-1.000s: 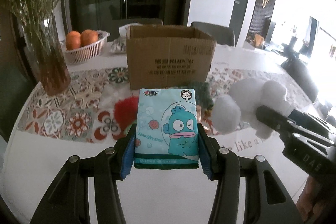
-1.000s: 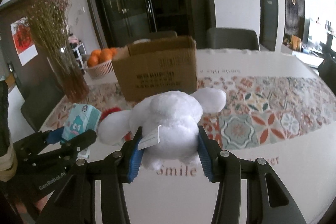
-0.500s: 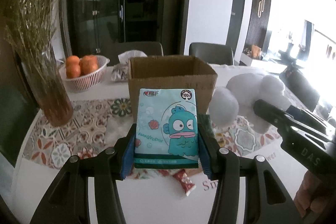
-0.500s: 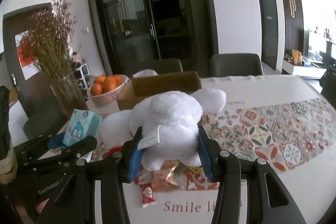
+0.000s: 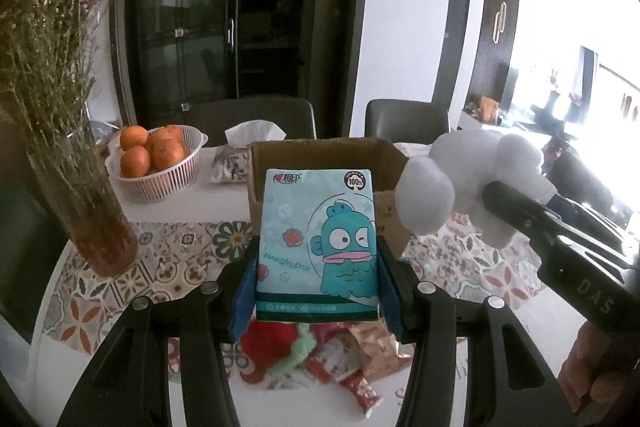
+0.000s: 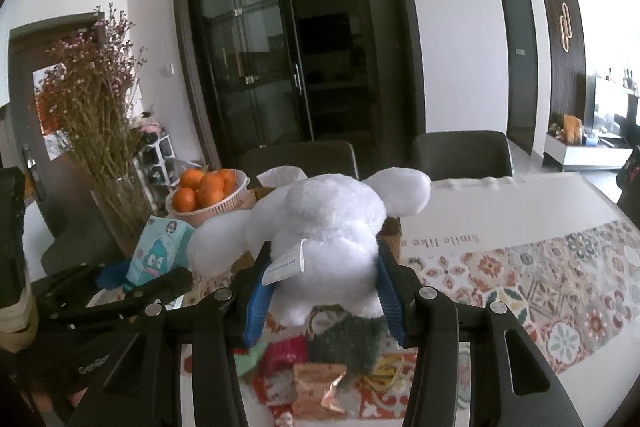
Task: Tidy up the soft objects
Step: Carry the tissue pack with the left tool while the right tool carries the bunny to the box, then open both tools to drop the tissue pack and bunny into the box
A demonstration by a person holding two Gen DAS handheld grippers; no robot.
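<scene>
Left wrist view. The left gripper [image 5: 316,287] is clamped on a teal tissue pack [image 5: 318,247], its blue pads [image 5: 244,293] pressing both side edges; the pack stands upright, printed face toward the camera, lifted above the table [image 5: 188,199]. Directly behind it sits an open cardboard box [image 5: 324,155]. This view alone shows the box opening and its front wall. To the right, the right gripper [image 5: 520,215] carries a white plush toy [image 5: 460,183] beside the box; its fingertips are hidden in the plush. Far left: a white basket of oranges [image 5: 156,163], a glass vase of dried flowers [image 5: 80,195], and a tissue box [image 5: 248,151] behind the carton. Below the pack, red and green soft items and snack packets [image 5: 348,359] lie on the patterned runner [image 5: 172,263].

Right wrist view. The right gripper [image 6: 322,291] is closed on the white plush toy [image 6: 328,223], with its pads pressed into the body and a label hanging at the left pad. The plush hides almost all of the cardboard box [image 6: 390,231]. The tissue pack [image 6: 160,251] appears at near left, held in the left gripper [image 6: 132,279]. Only this view shows a dark furry item [image 6: 348,339] under the plush and the table lettering at right.
</scene>
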